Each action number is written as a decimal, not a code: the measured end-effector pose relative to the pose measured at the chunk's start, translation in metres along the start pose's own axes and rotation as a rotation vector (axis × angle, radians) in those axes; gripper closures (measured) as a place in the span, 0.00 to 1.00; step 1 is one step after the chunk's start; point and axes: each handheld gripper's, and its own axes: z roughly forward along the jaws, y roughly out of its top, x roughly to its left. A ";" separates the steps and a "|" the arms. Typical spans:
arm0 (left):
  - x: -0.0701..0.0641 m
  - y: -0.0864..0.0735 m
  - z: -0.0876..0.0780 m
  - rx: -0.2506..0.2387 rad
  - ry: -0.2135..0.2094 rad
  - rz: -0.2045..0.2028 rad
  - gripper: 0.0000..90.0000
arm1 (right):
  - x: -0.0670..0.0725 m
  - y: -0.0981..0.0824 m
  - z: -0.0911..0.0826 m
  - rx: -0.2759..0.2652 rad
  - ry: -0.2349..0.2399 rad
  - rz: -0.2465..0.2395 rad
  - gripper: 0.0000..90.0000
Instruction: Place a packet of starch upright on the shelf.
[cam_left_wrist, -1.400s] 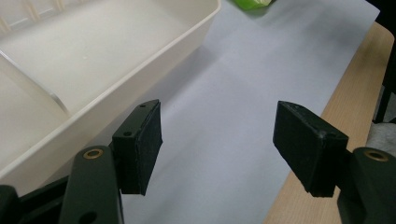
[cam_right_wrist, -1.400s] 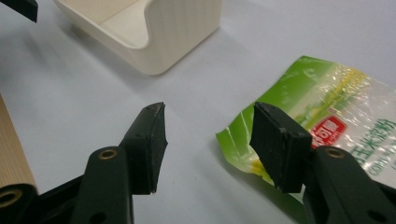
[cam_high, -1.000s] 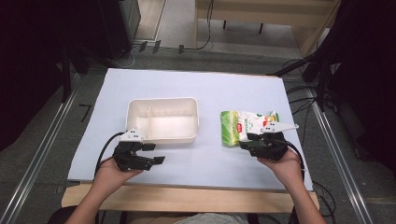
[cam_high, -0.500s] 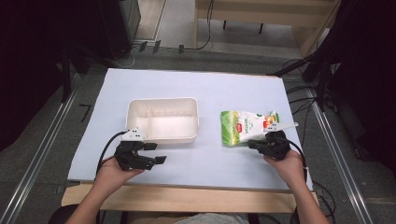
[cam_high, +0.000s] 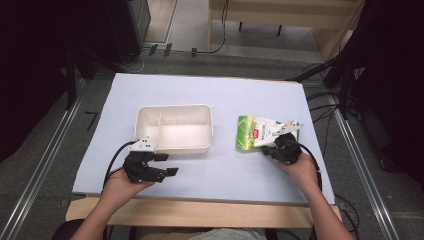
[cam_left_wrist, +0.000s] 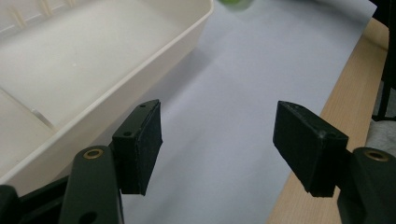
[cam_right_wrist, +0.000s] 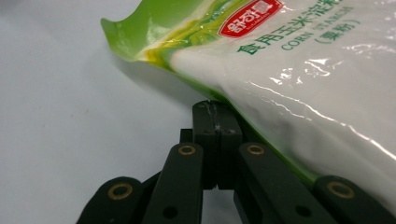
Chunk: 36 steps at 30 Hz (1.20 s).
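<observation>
A green and white corn starch bag (cam_high: 257, 132) lies flat on the right side of the white table sheet (cam_high: 225, 95). My right gripper (cam_high: 270, 150) is at the bag's near edge. In the right gripper view the bag (cam_right_wrist: 303, 70) overhangs the tip of my right gripper (cam_right_wrist: 215, 112), whose jaws are pressed together with nothing seen between them. A cream two-compartment tray (cam_high: 172, 107) sits at centre left. My left gripper (cam_high: 166, 164) is held open just in front of it. In the left gripper view the tray (cam_left_wrist: 93, 70) lies left of my left gripper (cam_left_wrist: 224, 144).
The wooden table edge (cam_left_wrist: 355, 70) runs close behind my left gripper. Cables (cam_high: 325, 100) lie on the floor past the sheet's right edge. Bare sheet lies between the tray and the bag.
My right gripper has edged forward up to the bag's near edge. The left gripper, tray and bag stay where they were.
</observation>
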 end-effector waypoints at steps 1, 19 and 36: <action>0.000 0.000 0.000 0.000 0.000 0.000 0.37 | 0.000 0.000 0.000 0.000 0.000 0.000 1.00; 0.001 -0.002 -0.001 -0.007 -0.002 -0.012 0.37 | -0.011 0.036 -0.042 -0.186 -0.033 0.051 1.00; 0.000 -0.015 -0.011 -0.011 0.039 -0.037 0.37 | -0.108 0.036 -0.030 -0.139 -0.179 0.231 1.00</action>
